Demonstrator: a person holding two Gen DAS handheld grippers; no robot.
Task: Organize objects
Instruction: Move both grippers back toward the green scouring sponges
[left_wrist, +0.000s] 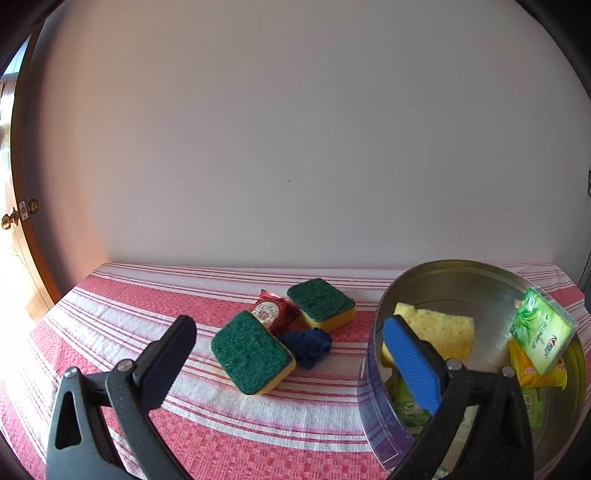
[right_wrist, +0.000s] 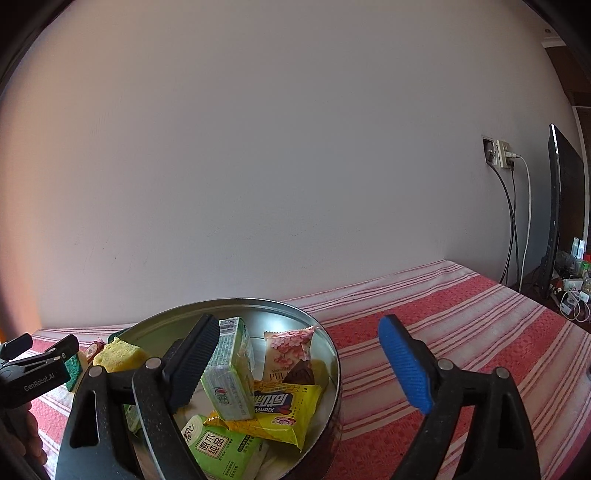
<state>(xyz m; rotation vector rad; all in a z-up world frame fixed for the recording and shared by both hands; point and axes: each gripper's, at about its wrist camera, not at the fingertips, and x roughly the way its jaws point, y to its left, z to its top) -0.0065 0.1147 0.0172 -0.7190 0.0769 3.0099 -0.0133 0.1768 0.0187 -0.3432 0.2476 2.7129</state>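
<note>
My left gripper is open wide above the striped cloth, with nothing between its fingers. Ahead of it lie two green-topped yellow sponges, a red snack packet and a crumpled blue cloth. Its blue finger hangs over the near rim of a round metal tin. The tin holds a yellow sponge and packets. My right gripper stands open over the tin. A green tissue pack leans beside its black finger, on a yellow packet next to a pink packet.
The red-and-white striped tablecloth stretches right of the tin. A dark monitor and a wall socket with cables stand past the table's right end. A door with a brass knob is at the far left. A hand holds the left gripper.
</note>
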